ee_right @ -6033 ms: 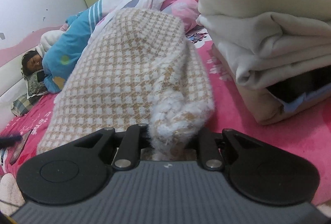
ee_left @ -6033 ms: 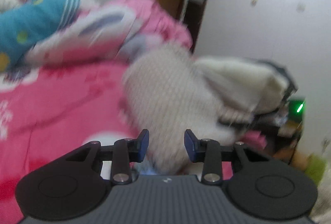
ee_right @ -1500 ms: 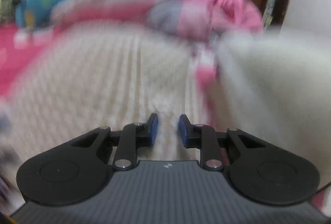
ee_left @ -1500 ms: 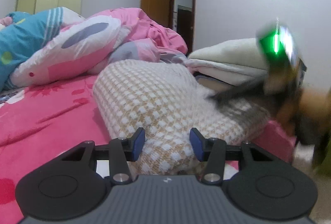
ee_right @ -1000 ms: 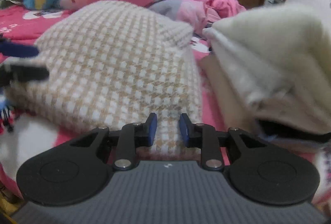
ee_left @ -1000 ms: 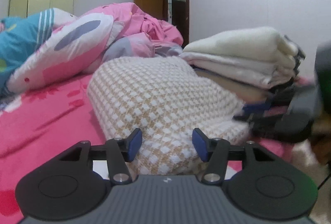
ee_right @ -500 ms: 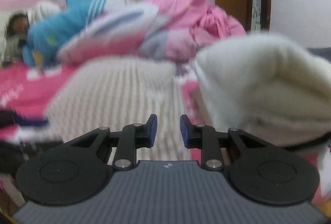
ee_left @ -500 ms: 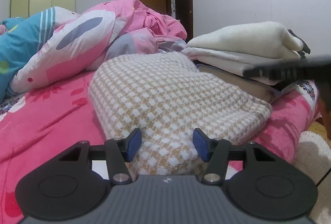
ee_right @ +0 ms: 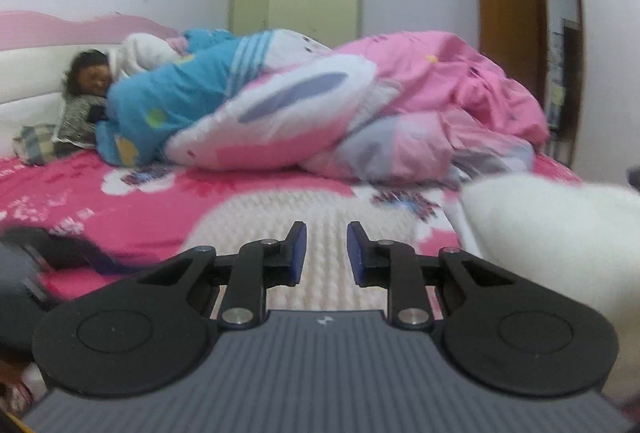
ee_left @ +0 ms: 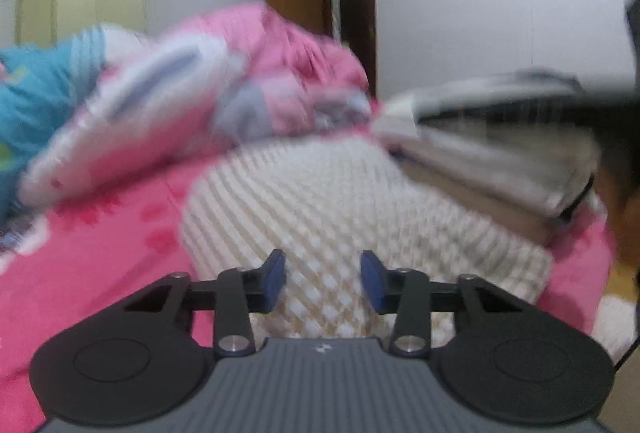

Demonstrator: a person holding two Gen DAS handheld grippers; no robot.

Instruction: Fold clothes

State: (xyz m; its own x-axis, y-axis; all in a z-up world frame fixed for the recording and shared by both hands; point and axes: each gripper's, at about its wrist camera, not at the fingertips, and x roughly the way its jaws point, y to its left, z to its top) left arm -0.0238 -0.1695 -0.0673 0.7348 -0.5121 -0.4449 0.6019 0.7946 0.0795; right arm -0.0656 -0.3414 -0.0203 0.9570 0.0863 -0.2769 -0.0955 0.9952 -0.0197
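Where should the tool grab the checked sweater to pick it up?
Probably the near folded edge of the checked sweater, coming in low from the front. That edge bulges up rounded off the pink bed sheet, right ahead of the open left tool, so the fingers can straddle it.

One checked knit garment (ee_left: 328, 209), one folded stack (ee_left: 492, 153), two claws (both empty), one person (ee_right: 86, 81).

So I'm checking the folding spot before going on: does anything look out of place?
Nothing stands out. The checked knit lies folded on the pink bedsheet beside the stack of folded clothes; both tools are open and empty.
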